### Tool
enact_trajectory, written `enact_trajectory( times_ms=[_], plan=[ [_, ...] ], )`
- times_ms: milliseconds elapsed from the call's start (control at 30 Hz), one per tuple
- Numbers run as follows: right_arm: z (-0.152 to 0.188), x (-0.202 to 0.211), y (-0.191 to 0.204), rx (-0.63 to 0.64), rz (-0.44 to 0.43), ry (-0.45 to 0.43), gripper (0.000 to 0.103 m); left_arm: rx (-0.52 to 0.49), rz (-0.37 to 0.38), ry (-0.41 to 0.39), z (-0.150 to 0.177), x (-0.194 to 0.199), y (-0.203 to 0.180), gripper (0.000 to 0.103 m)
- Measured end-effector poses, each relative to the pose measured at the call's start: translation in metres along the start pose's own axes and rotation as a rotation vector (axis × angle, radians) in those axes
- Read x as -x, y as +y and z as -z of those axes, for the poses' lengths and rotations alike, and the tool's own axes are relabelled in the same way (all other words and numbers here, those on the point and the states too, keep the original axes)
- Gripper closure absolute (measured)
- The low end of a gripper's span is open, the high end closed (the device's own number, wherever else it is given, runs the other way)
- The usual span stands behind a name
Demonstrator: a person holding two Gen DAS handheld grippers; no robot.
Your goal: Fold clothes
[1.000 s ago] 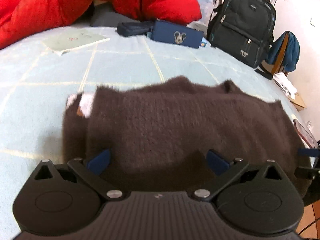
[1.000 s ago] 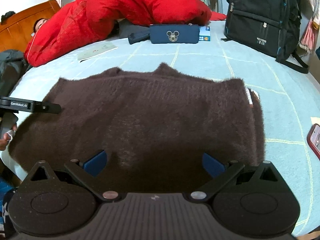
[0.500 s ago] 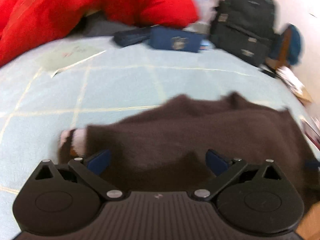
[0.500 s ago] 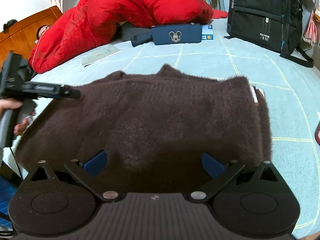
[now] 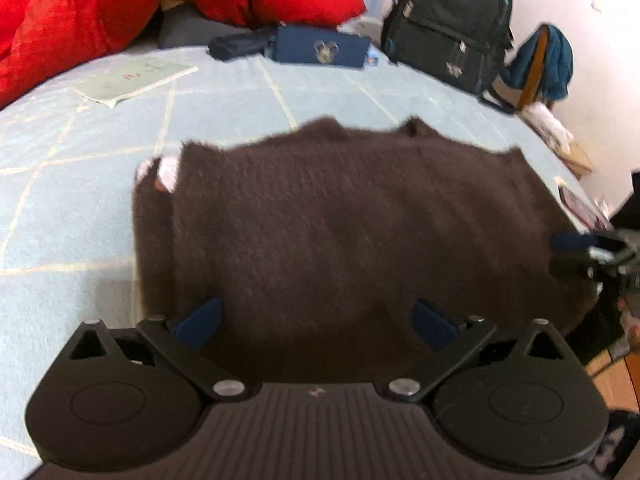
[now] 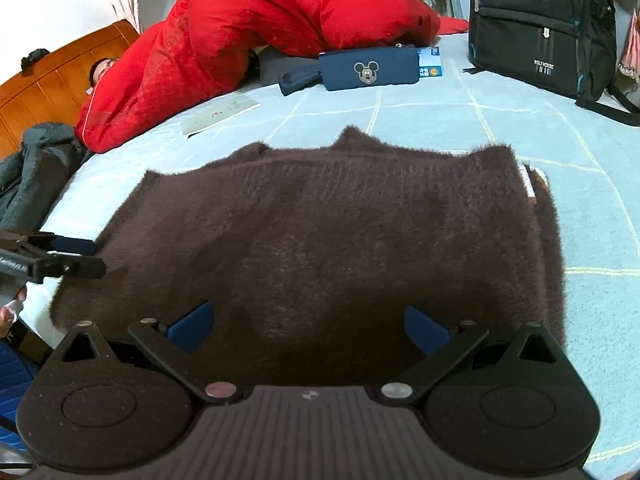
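Note:
A fuzzy dark brown sweater (image 5: pixel 352 224) lies folded flat on the light blue bed sheet (image 5: pixel 80 184); it also shows in the right wrist view (image 6: pixel 328 240). Its white neck label (image 5: pixel 168 168) peeks out at one end. My left gripper (image 5: pixel 316 322) is open and empty, just above the sweater's near edge. My right gripper (image 6: pixel 308 326) is open and empty over the near edge from the other side. Each gripper appears at the edge of the other's view: the right one (image 5: pixel 592 254), the left one (image 6: pixel 52 258).
A red quilt (image 6: pixel 256 28) is heaped at the back. A navy Mickey pouch (image 6: pixel 372 68), a booklet (image 6: pixel 220 114) and a black backpack (image 6: pixel 540 20) lie beyond the sweater. A phone (image 5: pixel 580 208) lies by the bed edge. A wooden headboard (image 6: pixel 52 88) is at the left.
The left gripper swung down and back up over the sweater's edge. The right gripper drew back a little, so the sweater looks farther away. Both stayed open.

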State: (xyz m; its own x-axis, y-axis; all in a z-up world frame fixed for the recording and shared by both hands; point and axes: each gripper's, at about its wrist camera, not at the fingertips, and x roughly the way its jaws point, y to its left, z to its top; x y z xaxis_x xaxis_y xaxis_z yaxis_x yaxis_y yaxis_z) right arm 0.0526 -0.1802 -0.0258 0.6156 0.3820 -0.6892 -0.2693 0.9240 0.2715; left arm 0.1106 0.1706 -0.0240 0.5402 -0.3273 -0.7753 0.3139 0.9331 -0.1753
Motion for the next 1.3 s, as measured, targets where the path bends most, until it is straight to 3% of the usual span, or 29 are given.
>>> enact_trajectory(
  times_ms=[333, 633, 1000, 1300],
  plan=[
    [-0.006, 0.003, 0.013, 0.011, -0.016, 0.001, 0.0, -0.065, -0.087, -0.041, 0.014, 0.021, -0.021, 0.001],
    [-0.022, -0.002, 0.058, 0.082, -0.121, 0.024, 0.0, -0.031, -0.103, -0.092, 0.029, 0.046, -0.005, 0.001],
    [-0.032, -0.031, 0.116, 0.141, -0.218, 0.058, 0.0, 0.147, -0.024, -0.171, 0.058, 0.068, 0.045, 0.001],
    [-0.043, -0.08, 0.111, 0.027, -0.175, 0.084, 0.0, 0.201, 0.019, -0.187, 0.065, 0.063, 0.064, 0.001]
  ],
)
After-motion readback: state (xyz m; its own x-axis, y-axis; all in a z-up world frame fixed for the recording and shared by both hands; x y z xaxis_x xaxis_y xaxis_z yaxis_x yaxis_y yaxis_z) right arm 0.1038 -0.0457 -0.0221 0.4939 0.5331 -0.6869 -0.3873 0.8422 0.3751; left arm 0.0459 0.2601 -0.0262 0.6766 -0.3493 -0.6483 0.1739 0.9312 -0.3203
